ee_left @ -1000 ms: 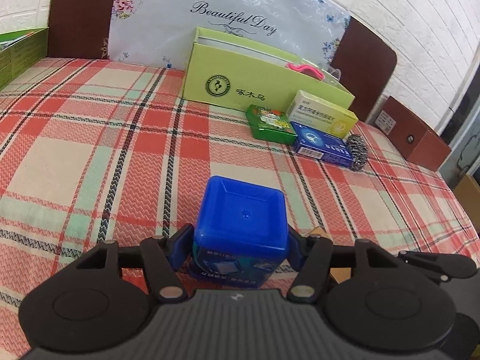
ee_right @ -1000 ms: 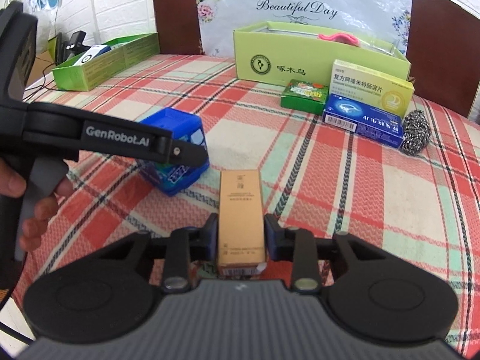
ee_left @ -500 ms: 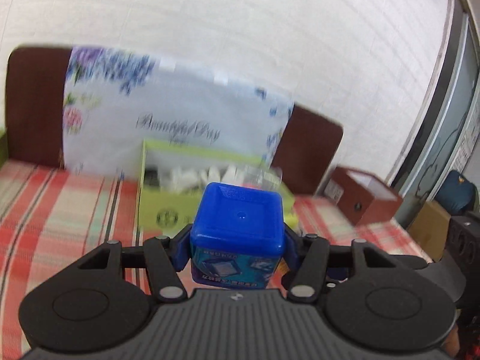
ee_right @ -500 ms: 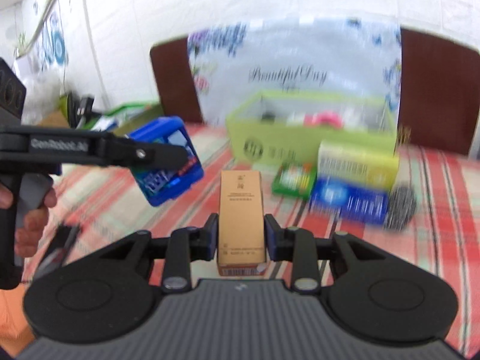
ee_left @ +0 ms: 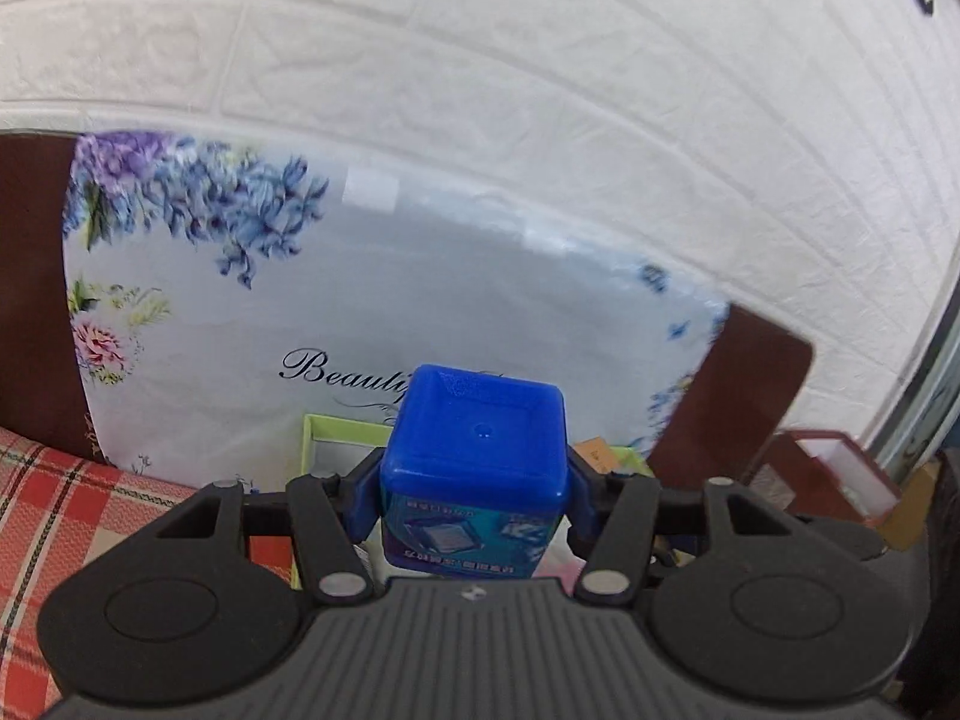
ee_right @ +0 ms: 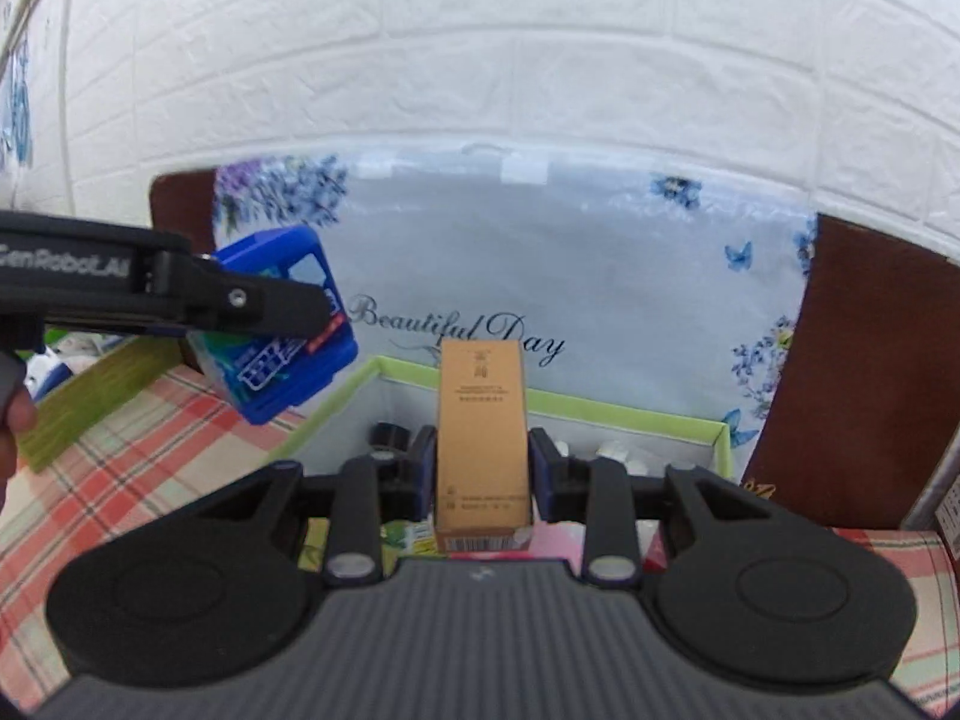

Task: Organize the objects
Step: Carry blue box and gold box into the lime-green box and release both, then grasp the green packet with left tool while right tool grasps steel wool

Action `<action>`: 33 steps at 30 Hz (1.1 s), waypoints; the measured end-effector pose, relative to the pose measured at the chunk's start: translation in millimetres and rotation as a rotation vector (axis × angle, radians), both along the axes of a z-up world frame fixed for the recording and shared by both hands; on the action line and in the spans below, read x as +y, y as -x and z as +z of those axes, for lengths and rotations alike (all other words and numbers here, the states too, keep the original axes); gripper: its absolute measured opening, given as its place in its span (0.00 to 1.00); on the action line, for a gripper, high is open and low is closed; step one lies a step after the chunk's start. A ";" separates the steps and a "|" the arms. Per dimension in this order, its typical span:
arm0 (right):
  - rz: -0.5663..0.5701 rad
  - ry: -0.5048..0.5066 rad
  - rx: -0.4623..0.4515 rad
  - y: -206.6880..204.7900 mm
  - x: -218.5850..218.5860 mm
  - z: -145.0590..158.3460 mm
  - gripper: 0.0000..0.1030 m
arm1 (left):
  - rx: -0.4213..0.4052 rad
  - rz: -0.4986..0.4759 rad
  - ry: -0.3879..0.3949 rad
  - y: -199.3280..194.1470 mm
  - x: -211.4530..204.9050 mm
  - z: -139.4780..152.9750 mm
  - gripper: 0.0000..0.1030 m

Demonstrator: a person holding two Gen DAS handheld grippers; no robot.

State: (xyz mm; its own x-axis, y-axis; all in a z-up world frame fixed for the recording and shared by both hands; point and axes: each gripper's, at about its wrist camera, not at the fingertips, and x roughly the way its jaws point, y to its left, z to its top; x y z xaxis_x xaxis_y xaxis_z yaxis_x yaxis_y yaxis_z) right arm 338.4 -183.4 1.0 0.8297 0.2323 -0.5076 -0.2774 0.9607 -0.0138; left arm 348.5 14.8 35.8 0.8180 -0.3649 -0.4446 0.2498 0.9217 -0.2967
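White brick-pattern wall [ee_right: 480, 60] behind; red plaid tablecloth [ee_right: 150, 438] below. Near: right gripper [ee_right: 483, 468] clamped on a tall tan carton [ee_right: 482, 438], upright, barcode at its near end, held above the open green box [ee_right: 600, 414]. Left gripper [ee_left: 474, 498] clamped on a blue plastic cube tub [ee_left: 477, 456], glossy lid with a centre dimple, printed teal label on its side; raised off the table, at the left of the right-wrist view. Far: floral "Beautiful Day" bag [ee_right: 600, 276] against brown chairs [ee_right: 870, 372].
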 end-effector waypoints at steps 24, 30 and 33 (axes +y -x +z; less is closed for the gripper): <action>0.049 0.096 -0.174 50.5 -20.6 23.2 1.00 | -0.165 0.089 -0.028 66.6 -1.6 18.8 1.00; 0.024 0.092 -0.191 109.8 -35.9 39.2 1.00 | -0.075 0.085 -0.111 124.8 -17.4 15.8 1.00; -0.006 0.075 -0.164 135.9 -43.1 32.6 1.00 | -0.051 0.133 -0.120 155.9 -19.1 3.0 1.00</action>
